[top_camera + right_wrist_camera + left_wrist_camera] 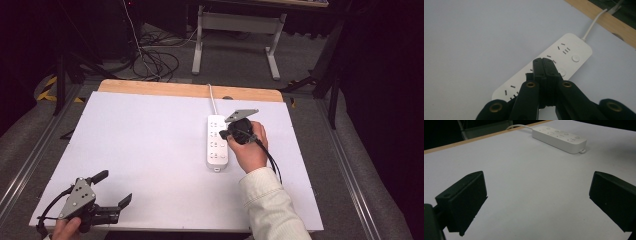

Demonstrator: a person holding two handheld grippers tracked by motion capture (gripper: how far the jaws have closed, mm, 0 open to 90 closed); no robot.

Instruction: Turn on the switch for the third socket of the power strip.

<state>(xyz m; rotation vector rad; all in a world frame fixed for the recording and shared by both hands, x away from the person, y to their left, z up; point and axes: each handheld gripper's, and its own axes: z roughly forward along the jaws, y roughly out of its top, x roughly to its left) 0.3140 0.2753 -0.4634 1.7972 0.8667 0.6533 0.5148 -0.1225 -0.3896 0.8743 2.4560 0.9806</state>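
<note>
Hovering over the white power strip right of centre in the high view, the right gripper is carrying its jaws pressed fully together with nothing between them, their tips poised above the strip's middle sockets beside a round switch button. The left gripper is idling at the lower left corner of the white table, its jaws spread wide and holding nothing. Judging by this, the work is sitting at a button-pressing step: no plug is seated in any socket, and whether the switch has been pushed is impossible to tell.
</note>
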